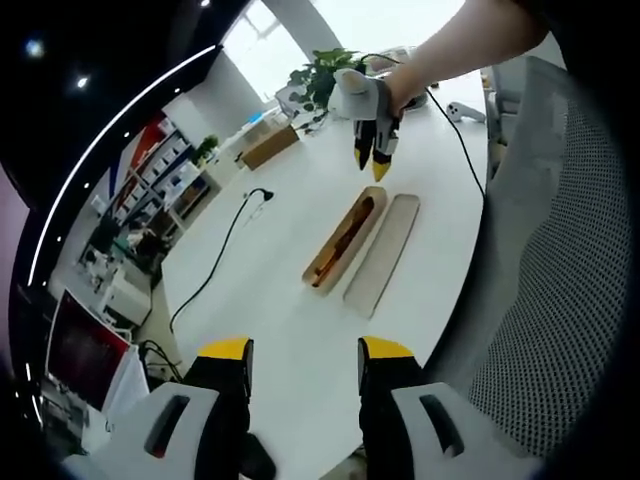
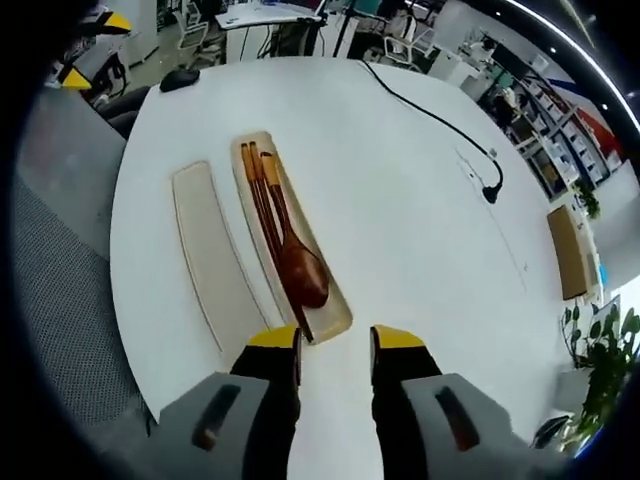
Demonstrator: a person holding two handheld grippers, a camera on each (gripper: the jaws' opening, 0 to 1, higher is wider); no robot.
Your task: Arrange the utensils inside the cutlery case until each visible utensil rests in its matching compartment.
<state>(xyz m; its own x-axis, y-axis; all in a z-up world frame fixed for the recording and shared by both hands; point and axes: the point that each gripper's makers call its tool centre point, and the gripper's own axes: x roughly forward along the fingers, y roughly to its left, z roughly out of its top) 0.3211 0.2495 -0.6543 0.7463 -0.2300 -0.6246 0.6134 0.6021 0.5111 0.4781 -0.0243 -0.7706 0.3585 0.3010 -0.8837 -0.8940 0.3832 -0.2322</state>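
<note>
White round table (image 2: 400, 200), open case (image 2: 330, 318) near its edge holding wooden spoon (image 2: 297, 262) and chopsticks (image 2: 262, 205), lid (image 2: 210, 255) just beside, both hand-held grippers empty, left (image 1: 305, 355) with jaws apart, right (image 2: 335, 345) likewise.

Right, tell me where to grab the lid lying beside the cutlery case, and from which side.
Take the lid across its narrow width, near the end closest to the right claw. It lies flat, long and slim on the white table, apart from the case holding the wooden spoon and chopsticks, so come from above, jaws straddling its long edges.
</note>
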